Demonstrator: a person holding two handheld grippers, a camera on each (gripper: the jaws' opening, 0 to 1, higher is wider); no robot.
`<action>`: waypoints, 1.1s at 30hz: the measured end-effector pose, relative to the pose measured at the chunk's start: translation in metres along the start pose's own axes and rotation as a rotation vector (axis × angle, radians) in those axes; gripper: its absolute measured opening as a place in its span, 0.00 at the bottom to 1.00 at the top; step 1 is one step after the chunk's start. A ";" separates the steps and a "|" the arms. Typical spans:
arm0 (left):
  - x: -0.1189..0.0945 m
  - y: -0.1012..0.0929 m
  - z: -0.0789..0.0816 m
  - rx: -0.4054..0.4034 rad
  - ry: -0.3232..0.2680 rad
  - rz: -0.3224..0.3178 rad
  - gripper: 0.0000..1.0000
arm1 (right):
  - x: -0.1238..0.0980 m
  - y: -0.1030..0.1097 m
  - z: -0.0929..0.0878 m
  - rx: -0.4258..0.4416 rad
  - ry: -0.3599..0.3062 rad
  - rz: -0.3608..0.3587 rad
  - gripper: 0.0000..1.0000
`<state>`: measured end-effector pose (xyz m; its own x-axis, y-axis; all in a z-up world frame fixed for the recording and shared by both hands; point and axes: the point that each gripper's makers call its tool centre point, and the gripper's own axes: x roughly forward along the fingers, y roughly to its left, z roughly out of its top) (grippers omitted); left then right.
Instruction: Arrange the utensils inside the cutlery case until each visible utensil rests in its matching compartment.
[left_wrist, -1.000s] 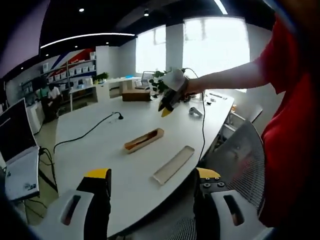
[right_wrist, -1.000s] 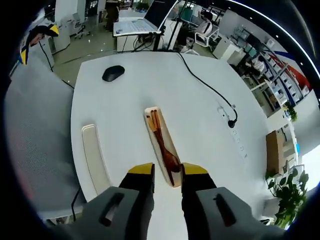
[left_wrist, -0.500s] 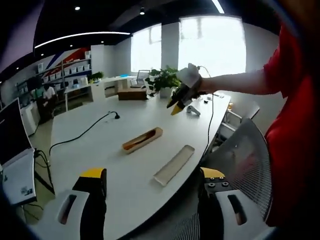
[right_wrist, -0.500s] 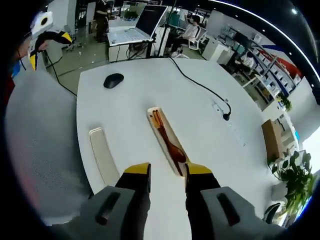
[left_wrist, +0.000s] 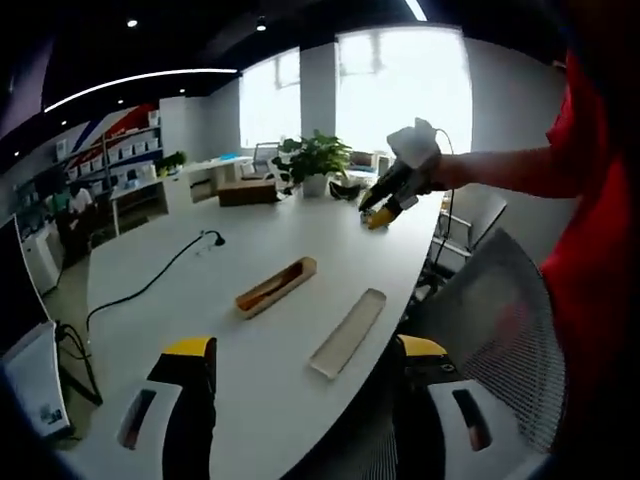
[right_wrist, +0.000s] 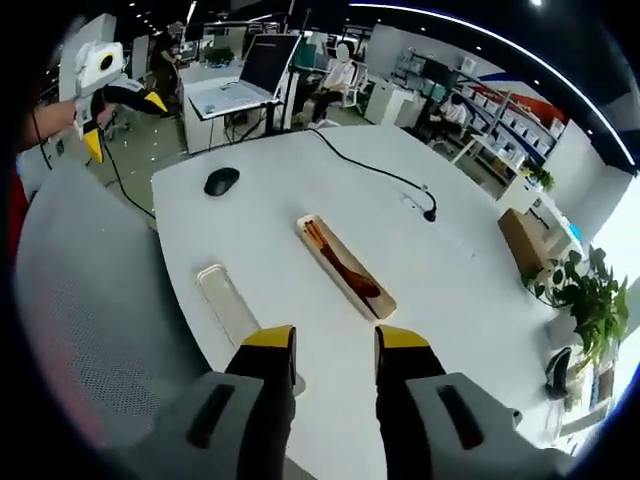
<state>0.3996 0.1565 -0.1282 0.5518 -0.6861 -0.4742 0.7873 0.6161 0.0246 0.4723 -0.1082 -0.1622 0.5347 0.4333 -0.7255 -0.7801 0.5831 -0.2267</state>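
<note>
We stand at a big white table (right_wrist: 440, 290) with a mesh chair (left_wrist: 490, 320) pushed up to its edge, so we lean over the chair to reach. On the table lies the long wooden case (right_wrist: 346, 266), open on top so we can get at what is inside. Its pale lid (right_wrist: 228, 305) lies flat near it, set to one side so it is out of the way. In the case we see brown wooden utensils (right_wrist: 345, 270) lying along it. We cannot tell from here if each one is in its own slot. A black cable (right_wrist: 365, 170) runs over the far part of the table, and a black mouse (right_wrist: 221, 181) sits near one edge, well apart from the case. Our right gripper (right_wrist: 336, 345) hangs high over the table, pointing down near the case, jaws spread with nothing between them. Our left gripper (left_wrist: 300, 352) is held back off the table edge, jaws wide apart and bare too. We think both are raised like this to look things over.
</note>
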 end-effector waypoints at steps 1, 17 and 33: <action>0.003 0.000 -0.001 0.008 0.001 -0.013 0.71 | -0.002 0.004 -0.003 -0.002 0.002 -0.003 0.29; 0.054 -0.008 -0.002 0.137 0.076 -0.103 0.70 | -0.014 0.022 -0.029 -0.048 0.027 0.068 0.37; 0.103 -0.023 -0.076 0.042 0.252 -0.041 0.74 | 0.021 0.029 -0.095 -0.168 0.013 0.162 0.36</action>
<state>0.4178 0.1010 -0.2441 0.4371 -0.5887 -0.6800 0.8211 0.5698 0.0345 0.4298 -0.1477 -0.2458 0.3944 0.5023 -0.7696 -0.8992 0.3835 -0.2105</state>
